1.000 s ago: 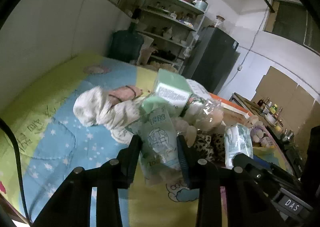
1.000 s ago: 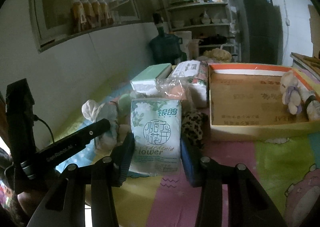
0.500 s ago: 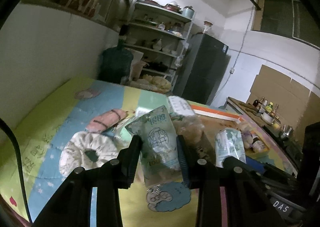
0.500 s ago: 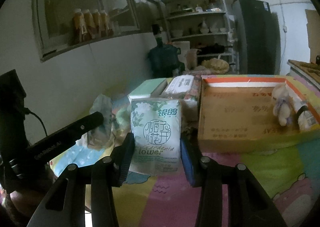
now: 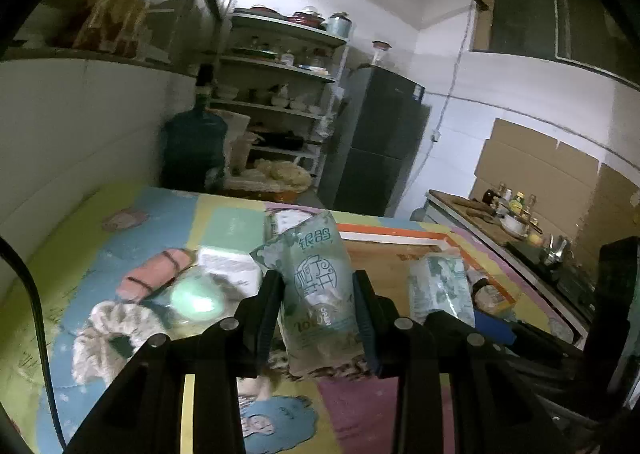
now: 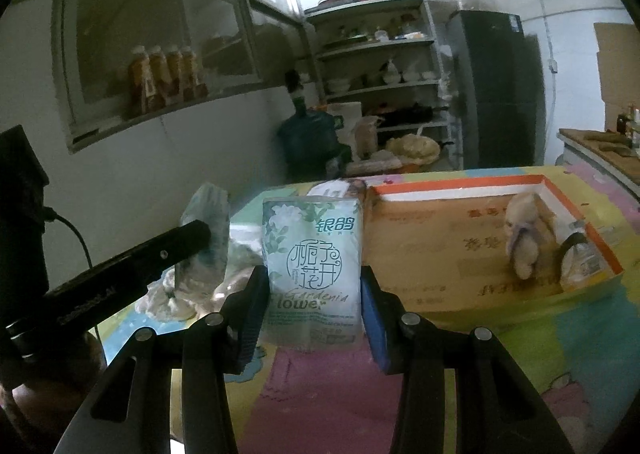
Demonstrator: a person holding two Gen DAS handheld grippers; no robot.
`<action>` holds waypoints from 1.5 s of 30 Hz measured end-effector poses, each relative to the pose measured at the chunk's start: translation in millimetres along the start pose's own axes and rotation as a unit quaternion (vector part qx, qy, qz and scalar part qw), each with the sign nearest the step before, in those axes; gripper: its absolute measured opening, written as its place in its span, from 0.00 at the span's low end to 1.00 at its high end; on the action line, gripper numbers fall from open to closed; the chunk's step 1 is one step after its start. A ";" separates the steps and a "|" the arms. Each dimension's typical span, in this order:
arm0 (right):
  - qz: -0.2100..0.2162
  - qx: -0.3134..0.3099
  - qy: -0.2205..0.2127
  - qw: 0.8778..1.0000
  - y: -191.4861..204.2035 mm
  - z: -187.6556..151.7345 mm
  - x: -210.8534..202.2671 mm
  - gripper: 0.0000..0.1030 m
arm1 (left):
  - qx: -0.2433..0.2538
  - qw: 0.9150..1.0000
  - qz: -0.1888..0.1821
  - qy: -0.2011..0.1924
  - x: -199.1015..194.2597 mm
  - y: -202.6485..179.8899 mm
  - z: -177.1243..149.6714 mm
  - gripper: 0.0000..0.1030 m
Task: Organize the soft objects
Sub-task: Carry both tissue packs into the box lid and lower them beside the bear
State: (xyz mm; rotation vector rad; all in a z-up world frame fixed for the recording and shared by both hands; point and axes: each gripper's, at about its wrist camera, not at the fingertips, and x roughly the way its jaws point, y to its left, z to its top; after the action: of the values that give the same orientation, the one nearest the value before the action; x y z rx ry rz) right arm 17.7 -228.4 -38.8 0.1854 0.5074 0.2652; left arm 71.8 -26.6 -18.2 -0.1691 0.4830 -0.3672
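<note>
two tissue packs (image 5: 318, 286) (image 6: 314, 274), one per gripper (image 5: 318, 306) (image 6: 314, 304)

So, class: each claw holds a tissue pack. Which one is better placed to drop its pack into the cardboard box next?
Probably the right claw. Its tissue pack sits just beside the cardboard box, whose open floor lies directly ahead. The left claw holds its pack farther out, over the pile.

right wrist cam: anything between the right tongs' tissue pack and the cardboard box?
Nothing visible. In the right wrist view, the tissue pack in the right tongs overlaps the cardboard box edge; only play mat below.
</note>
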 end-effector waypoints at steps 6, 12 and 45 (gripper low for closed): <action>-0.008 0.008 -0.008 1.000 -20.5 5.6 -6.6 0.44 | 0.012 1.000 -0.017 0.004 12.7 -20.5 6.0 0.35; -0.018 0.015 -0.016 1.000 -40.1 12.0 -10.0 0.44 | 0.023 0.999 -0.028 0.008 27.7 -40.3 11.7 0.35; -0.054 0.075 0.037 0.995 -138.0 17.0 43.2 0.44 | 0.038 0.995 -0.039 0.084 135.7 -93.1 10.0 0.35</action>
State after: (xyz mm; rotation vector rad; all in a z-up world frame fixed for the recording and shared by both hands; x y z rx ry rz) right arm 90.6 -348.6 -76.9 0.2938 0.6101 0.1291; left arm 159.9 -163.6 -44.0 -0.0832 0.6295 -0.4774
